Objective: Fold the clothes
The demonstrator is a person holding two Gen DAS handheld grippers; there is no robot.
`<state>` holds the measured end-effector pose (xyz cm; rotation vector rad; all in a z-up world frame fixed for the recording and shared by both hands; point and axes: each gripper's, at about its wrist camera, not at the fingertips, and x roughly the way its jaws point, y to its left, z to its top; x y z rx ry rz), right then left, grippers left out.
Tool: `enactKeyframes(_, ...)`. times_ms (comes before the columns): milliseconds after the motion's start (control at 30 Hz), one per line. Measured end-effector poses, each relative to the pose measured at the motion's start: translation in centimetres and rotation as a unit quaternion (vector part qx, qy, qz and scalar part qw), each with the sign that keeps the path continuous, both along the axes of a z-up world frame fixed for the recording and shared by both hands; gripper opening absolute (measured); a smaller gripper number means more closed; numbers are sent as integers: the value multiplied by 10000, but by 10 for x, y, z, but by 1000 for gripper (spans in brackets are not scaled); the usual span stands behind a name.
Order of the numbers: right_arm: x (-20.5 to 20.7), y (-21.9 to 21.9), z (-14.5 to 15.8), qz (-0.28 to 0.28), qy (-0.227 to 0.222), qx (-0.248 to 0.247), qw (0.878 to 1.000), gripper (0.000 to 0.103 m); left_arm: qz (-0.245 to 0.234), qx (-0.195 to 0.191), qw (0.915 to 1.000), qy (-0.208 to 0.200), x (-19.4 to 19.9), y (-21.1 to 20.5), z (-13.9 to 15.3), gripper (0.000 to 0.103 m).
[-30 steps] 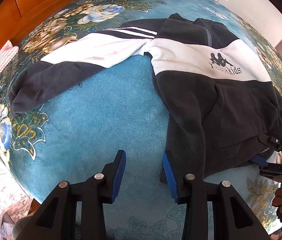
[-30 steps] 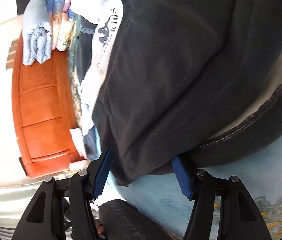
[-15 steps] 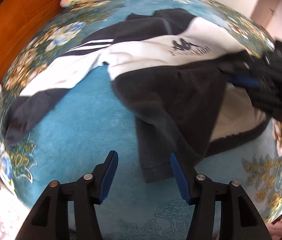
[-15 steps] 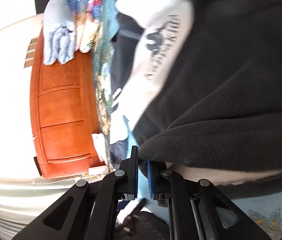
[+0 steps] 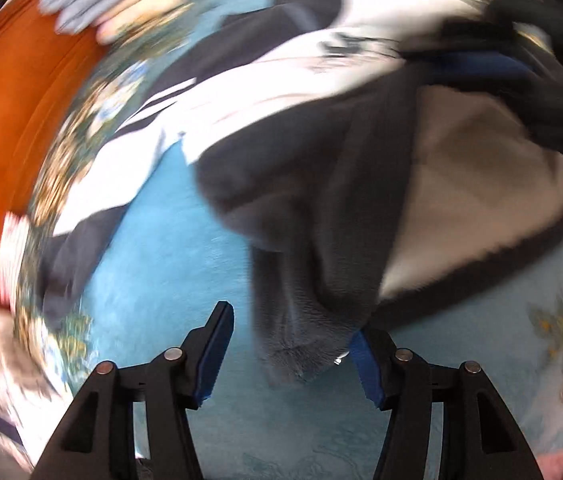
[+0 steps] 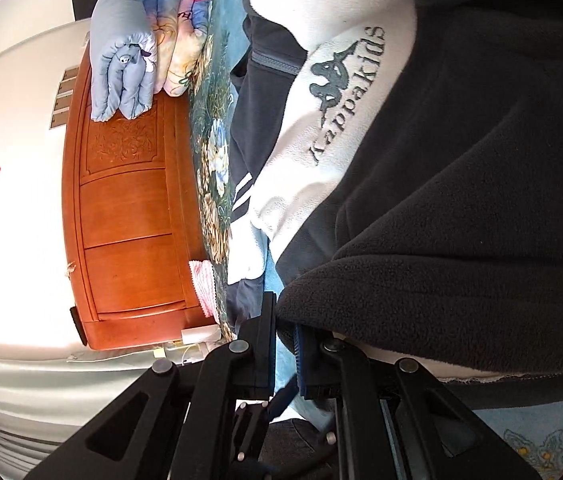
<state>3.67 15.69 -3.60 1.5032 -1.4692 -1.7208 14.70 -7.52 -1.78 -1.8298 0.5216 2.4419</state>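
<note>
A dark grey and white fleece sweatshirt (image 5: 301, 200) lies on a teal flowered bedspread (image 5: 185, 280). Its hem is lifted and folded back, and the pale lining (image 5: 461, 200) shows. My left gripper (image 5: 289, 356) is open, with the hem's near corner (image 5: 301, 352) lying between its fingers. My right gripper (image 6: 283, 340) is shut on the sweatshirt's hem edge (image 6: 401, 300) and holds it up; the "Kappa Kids" logo (image 6: 345, 92) shows beyond. The right gripper also shows blurred at the top right of the left wrist view (image 5: 493, 68).
An orange wooden headboard (image 6: 121, 220) stands along the bed's far side. Folded quilts (image 6: 141, 40) lie on the bed by it. One sleeve (image 5: 93, 208) stretches out to the left. A pink cloth (image 6: 203, 284) lies at the bed's edge.
My right gripper closed on the hem and lifted it back over the body. My left gripper moved forward, so the hem corner now lies between its open fingers.
</note>
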Motion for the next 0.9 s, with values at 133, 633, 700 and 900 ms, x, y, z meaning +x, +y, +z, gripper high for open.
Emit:
enactKeyframes(133,0,-2,1,70,21,48,10000,8,1028,283,9938,313,-8,-45,9,53)
enactKeyframes(633,17,-16,4,723,-271,662,9948,13,1867,1467,9714,-42,-4,-90,-1,21)
enactKeyframes(700,23,-10,19,919,-149,854,9920,17,1990,1695,9652,-100,-2,-97,-3,21)
enactKeyframes(900,43,51,80,627,430,1816,9804,33,2332,2193,9467,-359,1,-113,-13,21)
